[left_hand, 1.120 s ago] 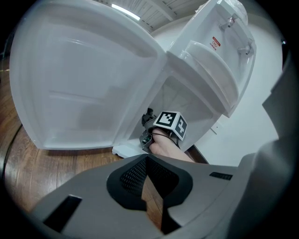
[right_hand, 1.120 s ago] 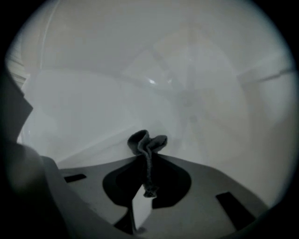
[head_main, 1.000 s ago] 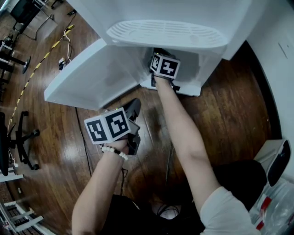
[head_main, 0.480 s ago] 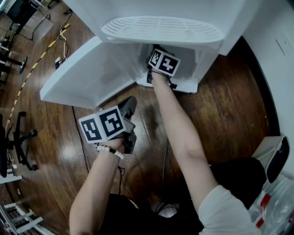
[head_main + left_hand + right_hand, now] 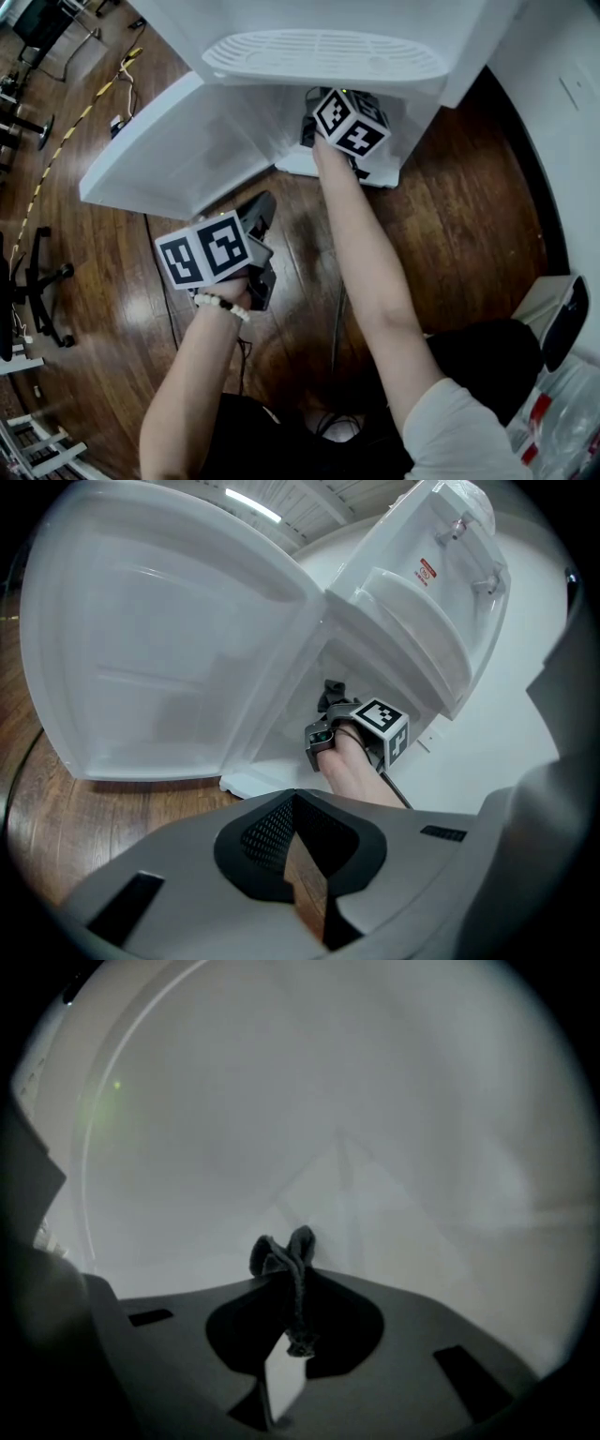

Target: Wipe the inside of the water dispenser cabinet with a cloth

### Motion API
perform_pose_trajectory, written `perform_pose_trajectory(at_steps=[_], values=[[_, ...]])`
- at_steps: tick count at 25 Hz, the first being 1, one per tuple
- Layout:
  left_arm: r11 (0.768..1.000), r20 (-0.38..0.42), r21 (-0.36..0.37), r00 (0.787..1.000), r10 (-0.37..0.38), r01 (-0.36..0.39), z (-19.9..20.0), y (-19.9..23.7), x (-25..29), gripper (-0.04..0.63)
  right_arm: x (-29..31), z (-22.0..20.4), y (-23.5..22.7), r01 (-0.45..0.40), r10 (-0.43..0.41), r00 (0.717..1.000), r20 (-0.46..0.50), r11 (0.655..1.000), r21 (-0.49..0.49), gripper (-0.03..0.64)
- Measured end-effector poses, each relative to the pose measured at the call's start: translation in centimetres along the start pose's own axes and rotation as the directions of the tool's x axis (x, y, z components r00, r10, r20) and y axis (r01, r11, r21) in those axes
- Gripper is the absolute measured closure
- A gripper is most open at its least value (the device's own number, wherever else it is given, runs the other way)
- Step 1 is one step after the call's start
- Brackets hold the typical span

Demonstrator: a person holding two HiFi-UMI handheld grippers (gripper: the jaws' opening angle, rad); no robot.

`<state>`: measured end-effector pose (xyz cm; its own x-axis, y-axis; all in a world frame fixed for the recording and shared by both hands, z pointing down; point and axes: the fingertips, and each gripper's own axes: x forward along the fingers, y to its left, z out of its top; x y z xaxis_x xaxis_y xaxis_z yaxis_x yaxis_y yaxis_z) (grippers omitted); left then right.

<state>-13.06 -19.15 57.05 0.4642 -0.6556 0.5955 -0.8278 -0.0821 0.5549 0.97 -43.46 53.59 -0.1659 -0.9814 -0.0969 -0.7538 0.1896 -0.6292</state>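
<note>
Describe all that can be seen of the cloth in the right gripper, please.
The cloth is a dark grey piece, soft by its look, crumpled into a narrow strip. The right gripper is shut on it, and two rounded folds stick out past the jaw tips toward the pale inner wall of the cabinet. Whether it touches that wall cannot be told.

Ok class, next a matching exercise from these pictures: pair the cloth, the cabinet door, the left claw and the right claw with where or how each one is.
Things:
1. cloth
2. cabinet door
3. left claw
4. right claw

Places or states:
A. reaching inside the water dispenser cabinet
B. swung open
C. outside, over the wooden floor, shut on nothing
D. dark, pinched in a claw

Pairs: 1-D, 2-B, 3-C, 4-A.
</note>
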Motion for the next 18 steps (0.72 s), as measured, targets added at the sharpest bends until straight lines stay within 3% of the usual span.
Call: perform_pose_trajectory(at_steps=[13,16,18], values=[[1.000,-0.006,-0.020,1.000,-0.002,0.002,-0.2,0.3,0.2,0.603,-0.1,3.8,2.7,-0.049,0.049,0.996,0.076,0.999,0.000,0.580],[1.000,-0.010,-0.023,1.000,-0.004,0.004,-0.3,0.3,0.3,0.603,0.2,2.4,1.5,-0.019,0.018,0.999,0.038,1.000,0.023,0.580],[1.000,-0.012,-0.023,1.000,-0.006,0.005,-0.4,0.3,0.3,0.603,0.3,-0.2,-0.4,0.038,-0.035,0.999,-0.038,0.997,0.064,0.578]])
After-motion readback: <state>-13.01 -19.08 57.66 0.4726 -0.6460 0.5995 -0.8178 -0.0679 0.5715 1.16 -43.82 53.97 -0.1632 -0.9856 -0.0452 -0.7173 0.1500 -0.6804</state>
